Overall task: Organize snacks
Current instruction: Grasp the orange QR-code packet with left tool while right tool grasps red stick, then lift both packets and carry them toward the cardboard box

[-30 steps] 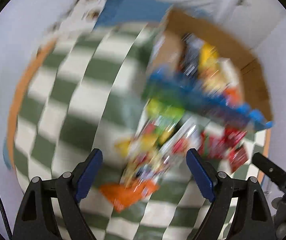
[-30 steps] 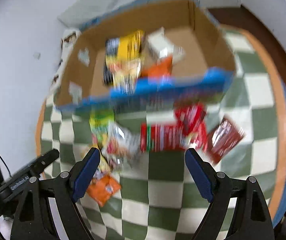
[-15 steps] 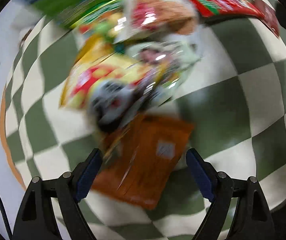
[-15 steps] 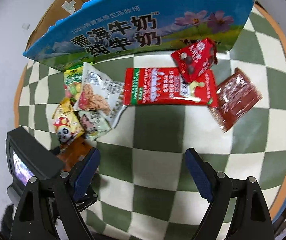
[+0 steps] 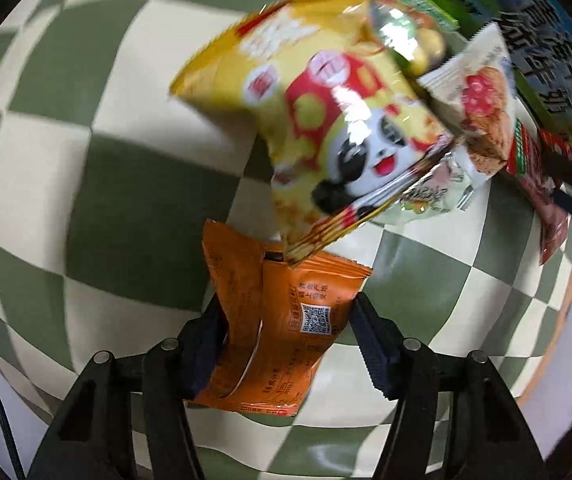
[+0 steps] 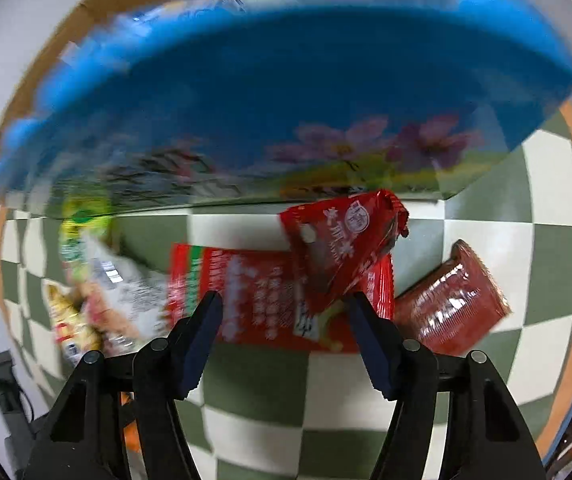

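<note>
Orange packet (image 5: 282,332) pinched between pads of left gripper (image 5: 286,344), on checkered cloth (image 5: 86,200). Yellow panda bag (image 5: 326,120) overlapping its far corner. Right gripper (image 6: 282,340) parted, gripping nothing, over long red packet (image 6: 254,296) near blue box (image 6: 286,100).

Red snack packets (image 6: 270,292) between open right gripper (image 6: 282,340)

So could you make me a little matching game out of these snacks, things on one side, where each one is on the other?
Things:
1. orange packet
2. yellow panda bag
3. dark red packet
4. small bright red bag

Places:
A. lying on the long red packet
B. between the left gripper fingers
C. right of the long red packet
D. overlapping the orange packet's top

Pairs: 1-B, 2-D, 3-C, 4-A
</note>
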Available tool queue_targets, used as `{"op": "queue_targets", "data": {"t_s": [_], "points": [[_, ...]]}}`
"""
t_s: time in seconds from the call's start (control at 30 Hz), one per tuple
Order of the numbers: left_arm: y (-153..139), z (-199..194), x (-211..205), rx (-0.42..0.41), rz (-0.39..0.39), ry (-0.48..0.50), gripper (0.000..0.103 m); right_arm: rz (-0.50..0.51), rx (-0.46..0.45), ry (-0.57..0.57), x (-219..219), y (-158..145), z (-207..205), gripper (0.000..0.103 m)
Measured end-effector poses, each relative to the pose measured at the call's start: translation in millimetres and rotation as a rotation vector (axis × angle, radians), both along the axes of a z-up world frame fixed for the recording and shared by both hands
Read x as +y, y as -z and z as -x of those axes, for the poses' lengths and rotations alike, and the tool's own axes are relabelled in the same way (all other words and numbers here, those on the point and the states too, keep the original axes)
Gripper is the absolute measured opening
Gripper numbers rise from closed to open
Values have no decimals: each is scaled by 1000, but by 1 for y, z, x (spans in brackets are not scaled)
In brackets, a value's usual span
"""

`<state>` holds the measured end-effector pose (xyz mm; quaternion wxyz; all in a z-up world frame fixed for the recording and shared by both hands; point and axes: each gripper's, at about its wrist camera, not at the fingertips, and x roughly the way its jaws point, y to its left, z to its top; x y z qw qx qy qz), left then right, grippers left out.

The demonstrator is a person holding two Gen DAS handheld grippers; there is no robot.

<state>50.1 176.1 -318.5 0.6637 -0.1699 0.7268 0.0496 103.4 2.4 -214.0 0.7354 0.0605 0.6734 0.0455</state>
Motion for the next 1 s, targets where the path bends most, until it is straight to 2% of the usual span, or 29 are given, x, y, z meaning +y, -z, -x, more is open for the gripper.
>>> {"op": "queue_targets", "data": {"t_s": [0.13,0.27,0.33,0.37,0.43,0.57,0.67,0.7,0.8,0.9,0.93,1.0], "points": [[7,5,-4,5,-10,31,62,-32,47,-41,6,16,12,66],[4,1,-26,6,-35,66,63,-243,160,-108,18,11,28,66],[3,0,-40,8,-46,77,63,-246,138,-161,22,1,29,71],[3,-1,-44,7,-51,87,63,-175,92,-246,30,-6,28,78],[-2,-3,-55,8,-58,101,63,3,10,-427,48,-12,28,79],[0,-4,-74,22,-61,116,63,301,-39,-802,87,6,41,79],[0,0,-75,27,-69,125,63,423,-36,-957,101,27,41,79],[5,6,-76,27,-72,126,63,434,-26,-982,103,33,39,79],[4,1,-78,32,-77,121,63,417,26,-984,103,45,26,77],[2,-3,-74,32,-76,112,63,328,60,-863,96,41,10,70],[2,-5,-69,30,-74,110,63,305,78,-796,94,38,1,70],[-1,-7,-45,27,-69,105,63,232,188,-540,64,41,-9,70]]}}
